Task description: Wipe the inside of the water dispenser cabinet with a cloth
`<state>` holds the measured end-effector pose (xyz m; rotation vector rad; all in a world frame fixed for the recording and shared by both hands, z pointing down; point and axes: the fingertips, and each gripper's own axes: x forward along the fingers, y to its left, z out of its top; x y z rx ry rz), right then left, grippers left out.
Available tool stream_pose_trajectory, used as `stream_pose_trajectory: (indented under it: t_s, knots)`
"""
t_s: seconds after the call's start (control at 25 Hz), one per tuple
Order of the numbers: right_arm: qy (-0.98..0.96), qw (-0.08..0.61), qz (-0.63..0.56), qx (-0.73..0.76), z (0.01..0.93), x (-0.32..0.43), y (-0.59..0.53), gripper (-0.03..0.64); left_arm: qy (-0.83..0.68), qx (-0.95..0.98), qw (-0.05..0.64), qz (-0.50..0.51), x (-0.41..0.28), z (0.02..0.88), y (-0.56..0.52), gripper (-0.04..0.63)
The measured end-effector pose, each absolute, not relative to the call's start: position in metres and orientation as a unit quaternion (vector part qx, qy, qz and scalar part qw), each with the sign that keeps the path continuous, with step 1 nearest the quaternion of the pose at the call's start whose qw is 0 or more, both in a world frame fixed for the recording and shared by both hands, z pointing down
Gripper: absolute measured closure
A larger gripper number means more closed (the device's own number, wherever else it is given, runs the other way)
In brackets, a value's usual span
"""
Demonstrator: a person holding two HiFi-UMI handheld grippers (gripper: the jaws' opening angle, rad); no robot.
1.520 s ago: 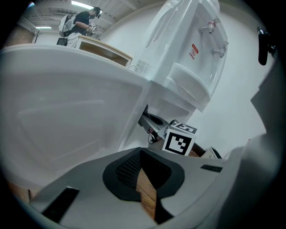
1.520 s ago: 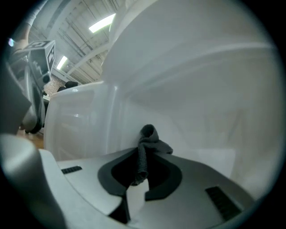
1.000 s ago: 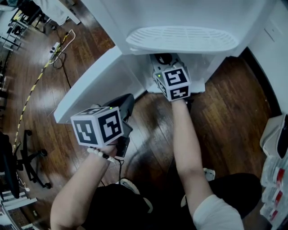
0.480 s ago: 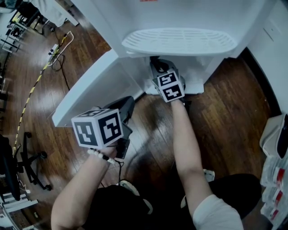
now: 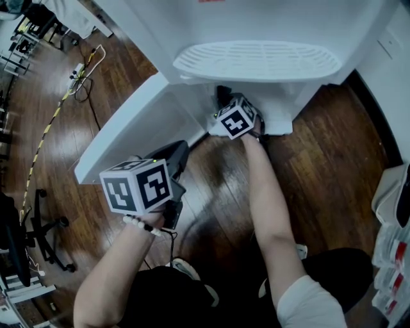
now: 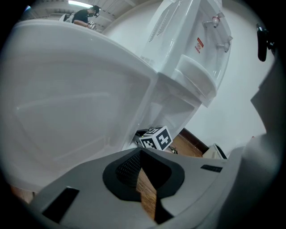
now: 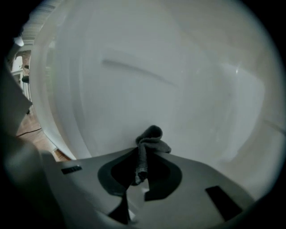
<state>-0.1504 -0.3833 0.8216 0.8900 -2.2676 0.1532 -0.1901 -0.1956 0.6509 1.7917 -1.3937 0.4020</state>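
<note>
**Head view** — My right gripper (image 5: 225,97) reaches into the open lower cabinet (image 5: 282,106) of the white water dispenser (image 5: 256,19), just under the ribbed drip tray (image 5: 256,59). Its marker cube sits at the mouth of the opening, and the jaws themselves are tucked out of sight beneath the tray. The cabinet door (image 5: 134,128) is swung wide to my left. My left gripper (image 5: 174,154) hangs low over the dark wooden floor (image 5: 320,154), beside the door and apart from the cabinet. A yellow-and-black cable (image 5: 45,134) trails across the boards at far left.

**Left gripper view** — The inner face of the open door fills the left of the frame. The dispenser front rises beyond it, with its taps (image 6: 214,20) and a small red label (image 6: 199,44). The right gripper's cube peeks out at the foot of the cabinet. My left jaws are drawn together at the tips with nothing between them. Only a thin wedge of floor shows through the slit behind the pads.

**Right gripper view** — My right jaws are clamped on a dark grey cloth (image 7: 149,141). It is pinched at the middle, with a bunched fold standing up past the tips. Smooth white cabinet wall (image 7: 178,80) surrounds it — close ahead, though I cannot tell whether the cloth touches the wall.
</note>
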Motion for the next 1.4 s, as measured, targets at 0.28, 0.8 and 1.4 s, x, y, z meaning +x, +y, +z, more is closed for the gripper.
stream_pose_trajectory:
  t_s: [0.28, 0.8, 1.4]
  knots:
    - [-0.888, 0.258, 0.058, 0.377, 0.8, -0.149, -0.393, 0.577, -0.552, 0.71, 0.408, 0.157, -0.19, 0.65, -0.196, 0.598]
    - [-0.914, 0.04, -0.086, 0.395, 0.64, -0.151, -0.402, 0.577, -0.552, 0.71, 0.408, 0.16, -0.191, 0.652, -0.197, 0.598]
    - [-0.874, 0.078, 0.158, 0.452, 0.742, -0.148, -0.455, 0.577, -0.559, 0.7, 0.412, 0.163, -0.207, 0.653, -0.187, 0.598]
